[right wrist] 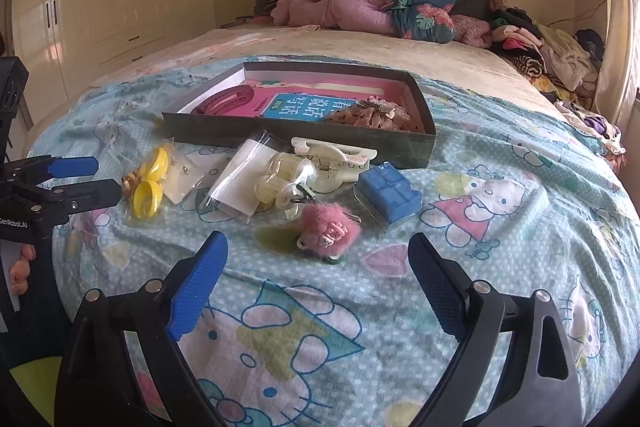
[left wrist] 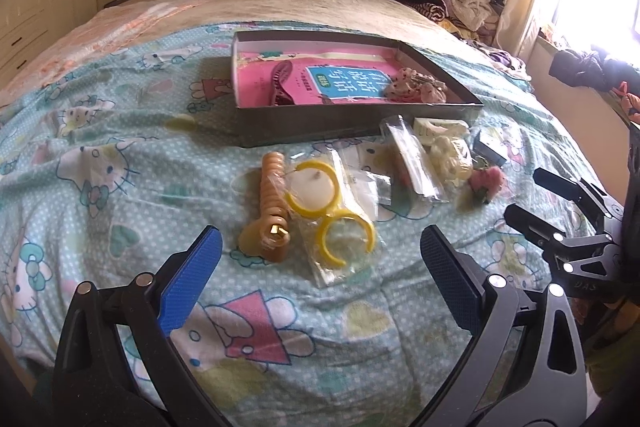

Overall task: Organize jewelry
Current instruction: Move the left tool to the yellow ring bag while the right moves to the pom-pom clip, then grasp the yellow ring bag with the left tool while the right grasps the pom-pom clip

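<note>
Left gripper jaws spread above bagged yellow hoop earrings, right gripper jaws spread near pink fluffy clip, dark tray on bed

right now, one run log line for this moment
left tongs: open, over yellow hoops | right tongs: open, near pink pompom | tray: scrunchie inside

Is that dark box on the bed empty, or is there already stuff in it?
Not empty. The lidless dark box already holds a pink book, a dark red comb-like piece and a frilly pink hair accessory; other items lie outside on the sheet.
</note>
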Motion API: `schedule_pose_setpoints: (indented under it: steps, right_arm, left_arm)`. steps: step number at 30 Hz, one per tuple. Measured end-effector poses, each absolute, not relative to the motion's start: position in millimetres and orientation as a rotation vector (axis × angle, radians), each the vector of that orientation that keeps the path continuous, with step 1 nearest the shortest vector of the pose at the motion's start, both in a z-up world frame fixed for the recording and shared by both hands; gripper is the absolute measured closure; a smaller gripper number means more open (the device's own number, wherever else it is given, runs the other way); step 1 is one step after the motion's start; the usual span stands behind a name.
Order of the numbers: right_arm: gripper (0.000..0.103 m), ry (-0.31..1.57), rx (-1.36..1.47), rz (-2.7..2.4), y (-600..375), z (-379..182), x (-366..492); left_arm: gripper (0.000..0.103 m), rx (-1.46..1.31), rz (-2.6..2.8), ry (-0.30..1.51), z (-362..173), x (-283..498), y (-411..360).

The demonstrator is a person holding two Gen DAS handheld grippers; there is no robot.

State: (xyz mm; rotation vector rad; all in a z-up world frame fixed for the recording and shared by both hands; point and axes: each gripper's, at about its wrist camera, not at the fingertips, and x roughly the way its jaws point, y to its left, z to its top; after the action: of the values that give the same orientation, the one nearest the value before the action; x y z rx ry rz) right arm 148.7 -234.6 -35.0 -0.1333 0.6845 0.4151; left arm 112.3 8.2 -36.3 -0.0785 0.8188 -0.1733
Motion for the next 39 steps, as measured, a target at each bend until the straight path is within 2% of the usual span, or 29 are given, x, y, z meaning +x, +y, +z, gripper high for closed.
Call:
schedule_pose_setpoints:
  steps: [3,6,15,20,24,25,26,39]
  right_arm:
    - [0.014,0.680,-0.133,0.425,-235.9,-35.4,148.9]
    - [0.020,0.683,-0.139,0.437,-236.4,-36.5,152.0]
    - [0.032,0.685,-0.190,0.485,-226.5,-42.6,170.4]
    - [0.043,0.690,-0.242,0.488,-217.2,-48.1,183.5]
    - [0.056,0.716,-0.248,0.487,-213.8,-54.0,192.7]
    - [0.062,0.718,-0.248,0.488,-213.7,-55.0,193.0]
    - [0.066,0.720,-0.245,0.495,-213.8,-55.6,192.5]
    - [0.069,0.722,-0.165,0.480,-238.4,-48.3,170.3]
  left_arm:
    - [0.026,-0.112,-0.212,0.854,-41.6,114.1,2.4]
    - [0.033,-0.119,-0.221,0.885,-48.6,117.5,-4.2]
    - [0.033,-0.156,-0.200,0.941,-63.9,130.9,-9.5]
    - [0.033,-0.176,-0.183,0.938,-64.6,136.1,-9.7]
    - [0.048,-0.178,-0.165,0.941,-65.6,141.3,-9.7]
    - [0.052,-0.177,-0.161,0.942,-65.9,142.1,-9.8]
    - [0.064,-0.172,-0.156,0.940,-65.8,142.7,-9.8]
    - [0.067,-0.116,-0.251,0.899,-54.5,127.4,-27.7]
